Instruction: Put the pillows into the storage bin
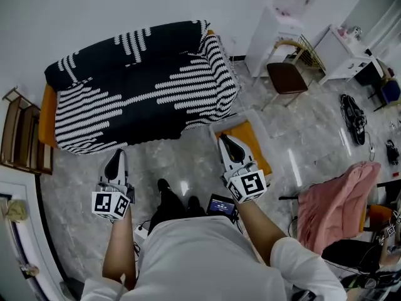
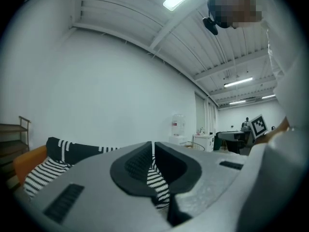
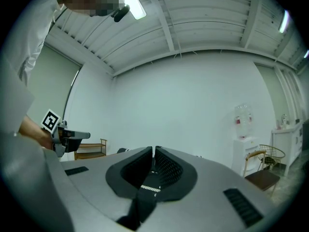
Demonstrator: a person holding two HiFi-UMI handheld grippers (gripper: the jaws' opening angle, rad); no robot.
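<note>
Both closed and empty: left claw [image 1: 116, 157], right claw [image 1: 225, 139]; striped sofa [image 1: 138, 86] ahead

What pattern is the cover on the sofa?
Black with white stripes; the cover shows best in the head view.

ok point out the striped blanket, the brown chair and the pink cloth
striped blanket [image 1: 138, 86], head view, middle of its top
brown chair [image 1: 286, 77], head view, on the seat
pink cloth [image 1: 335, 196], head view, its middle

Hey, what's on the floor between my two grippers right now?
In the head view, only marble floor lies between the left gripper and the right gripper; the person's black shoes stand just nearer the body.
</note>
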